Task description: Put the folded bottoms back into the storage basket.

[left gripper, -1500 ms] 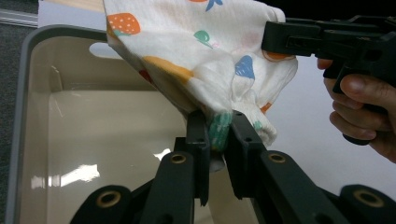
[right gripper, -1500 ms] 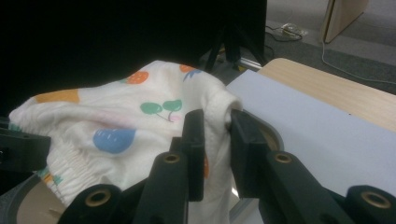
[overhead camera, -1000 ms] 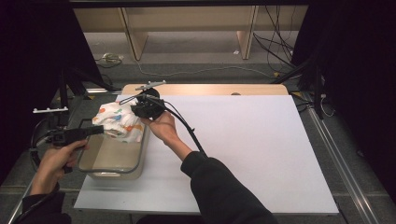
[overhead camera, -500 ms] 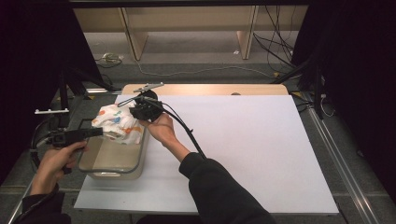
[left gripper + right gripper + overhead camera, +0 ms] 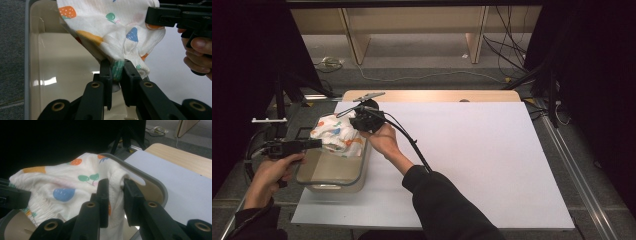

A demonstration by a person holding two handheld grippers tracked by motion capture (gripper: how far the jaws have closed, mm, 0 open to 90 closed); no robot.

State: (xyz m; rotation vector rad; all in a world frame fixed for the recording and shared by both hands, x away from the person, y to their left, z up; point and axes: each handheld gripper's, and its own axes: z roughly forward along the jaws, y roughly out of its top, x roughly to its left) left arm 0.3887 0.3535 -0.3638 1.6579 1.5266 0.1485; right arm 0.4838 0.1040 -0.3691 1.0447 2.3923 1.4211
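Note:
A white cloth with coloured fruit prints (image 5: 334,136) hangs over the far end of a clear plastic bin (image 5: 332,176) at the table's left. My left gripper (image 5: 314,144) is shut on the cloth's near edge; in the left gripper view the fabric (image 5: 117,37) is pinched between the jaws at my left gripper (image 5: 117,71). My right gripper (image 5: 358,123) is shut on the cloth's far edge, with fabric (image 5: 62,185) bunched between the jaws of my right gripper (image 5: 115,186) just above the bin's grey rim (image 5: 140,173).
The bin stands on a large white sheet (image 5: 482,150) that covers a wooden table (image 5: 432,95). A cable (image 5: 409,142) trails from the right gripper across the sheet. Dark floor and stands lie to the left of the table.
Both hands and the cloth have held almost still over the bin; the right hand has shifted only slightly.

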